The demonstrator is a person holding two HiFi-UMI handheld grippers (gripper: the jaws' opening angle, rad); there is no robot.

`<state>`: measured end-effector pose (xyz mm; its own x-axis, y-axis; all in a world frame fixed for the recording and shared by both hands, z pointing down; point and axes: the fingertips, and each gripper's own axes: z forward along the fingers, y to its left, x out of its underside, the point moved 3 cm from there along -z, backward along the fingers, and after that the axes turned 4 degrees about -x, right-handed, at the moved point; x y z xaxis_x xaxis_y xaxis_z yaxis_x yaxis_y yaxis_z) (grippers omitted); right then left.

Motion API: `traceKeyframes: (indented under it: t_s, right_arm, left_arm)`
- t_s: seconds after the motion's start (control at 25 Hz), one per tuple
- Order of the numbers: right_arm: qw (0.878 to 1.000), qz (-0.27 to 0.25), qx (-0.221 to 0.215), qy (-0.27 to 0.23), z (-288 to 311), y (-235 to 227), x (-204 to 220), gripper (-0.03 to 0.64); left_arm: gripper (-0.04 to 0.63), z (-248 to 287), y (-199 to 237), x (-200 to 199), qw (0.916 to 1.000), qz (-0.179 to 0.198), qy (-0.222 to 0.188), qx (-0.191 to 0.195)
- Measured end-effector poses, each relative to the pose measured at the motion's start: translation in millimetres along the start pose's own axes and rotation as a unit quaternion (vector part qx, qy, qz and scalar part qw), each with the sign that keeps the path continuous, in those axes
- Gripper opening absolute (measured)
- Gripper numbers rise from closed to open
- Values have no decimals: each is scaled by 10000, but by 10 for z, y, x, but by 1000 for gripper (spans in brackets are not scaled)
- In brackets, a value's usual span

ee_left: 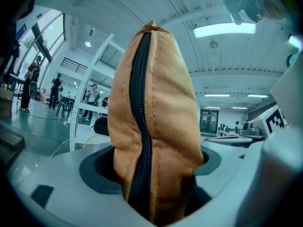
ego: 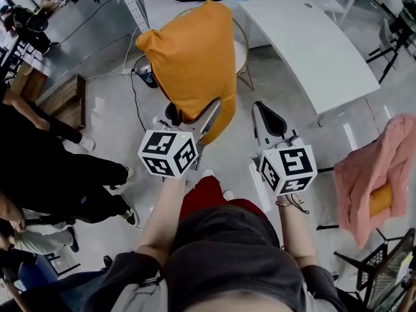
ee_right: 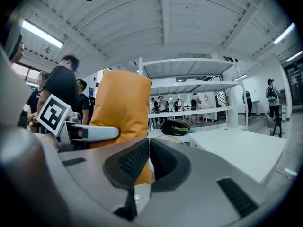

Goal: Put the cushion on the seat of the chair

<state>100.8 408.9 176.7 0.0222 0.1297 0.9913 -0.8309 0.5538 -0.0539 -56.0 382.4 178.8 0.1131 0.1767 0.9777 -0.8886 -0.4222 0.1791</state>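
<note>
Currently the left gripper (ego: 207, 121) is gripping the plump orange fabric cushion (ego: 192, 60) by its lower, black-zipped edge, its jaws standing wide around the stuffing and holding it upright in the air. Just behind it, the round white-seated chair (ego: 242, 52) is peeking out. The right gripper (ego: 266, 117) is hovering alongside, jaws pressed together on nothing, near the curved white surface (ego: 312, 44)

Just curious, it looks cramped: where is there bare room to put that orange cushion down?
The white table, right of the cushion, is bare. The visible part of the chair seat behind the cushion looks free. The left is crowded: people's legs, cables, a wooden box.
</note>
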Motion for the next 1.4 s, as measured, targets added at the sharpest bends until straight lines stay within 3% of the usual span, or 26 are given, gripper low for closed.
traceKeyframes:
  t_s: [0.56,1.4]
  right_arm:
    - [9998,124,148,-6,500,-327,-17,18]
    - [9985,196,450,224,2566,-747,-264,18]
  left_arm:
    - [405,574,401,-86,10000,-72,-39,15]
    - [405,2058,1926,-410,9989,-238,210,332]
